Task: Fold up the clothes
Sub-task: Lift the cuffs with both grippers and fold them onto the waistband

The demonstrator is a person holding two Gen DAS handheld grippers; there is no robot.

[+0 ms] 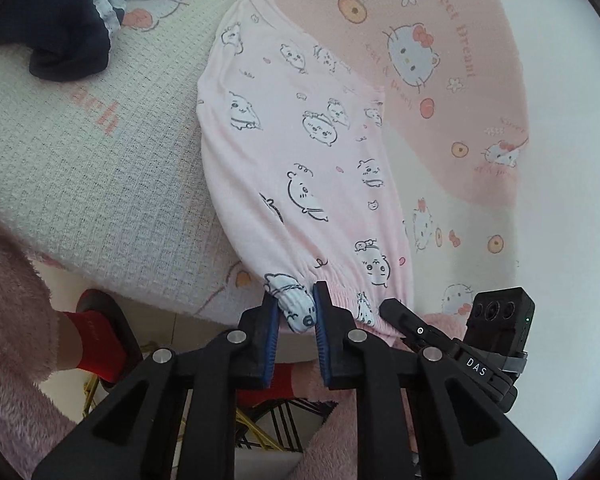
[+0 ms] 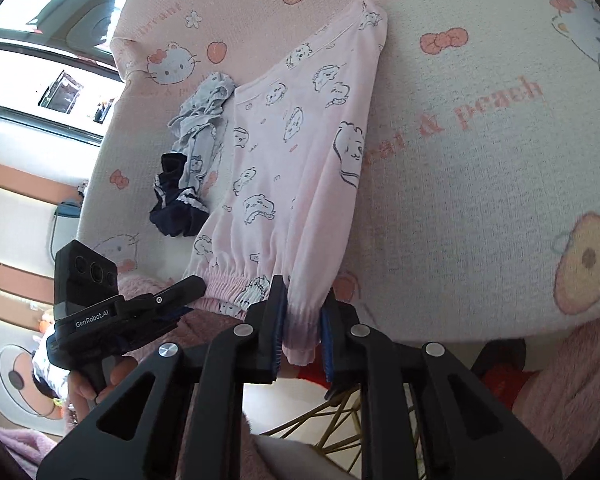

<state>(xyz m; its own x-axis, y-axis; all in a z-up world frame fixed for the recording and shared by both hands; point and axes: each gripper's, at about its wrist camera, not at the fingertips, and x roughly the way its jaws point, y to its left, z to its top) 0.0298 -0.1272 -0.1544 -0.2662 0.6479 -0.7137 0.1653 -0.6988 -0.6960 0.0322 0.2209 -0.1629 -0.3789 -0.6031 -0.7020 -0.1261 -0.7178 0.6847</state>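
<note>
Pink pyjama trousers (image 1: pixel 292 152) printed with cartoon animals lie stretched along the bed, waistband toward me at the bed's near edge. My left gripper (image 1: pixel 296 312) is shut on a bunched bit of the elastic waistband. In the right wrist view the same trousers (image 2: pixel 300 160) run away from me, and my right gripper (image 2: pixel 302 320) is shut on the waistband's other corner, which hangs between the blue pads. The other gripper (image 2: pixel 112 316) shows at the left, pinching the waistband too.
A cat-print bed cover (image 1: pixel 452 80) lies under the trousers. A dark navy garment (image 1: pixel 60 32) and a grey printed one (image 2: pixel 204 120) are piled beyond them. Below the bed edge are a person's fuzzy pink sleeves, a red sock (image 1: pixel 96 336) and a gold wire rack (image 2: pixel 332 412).
</note>
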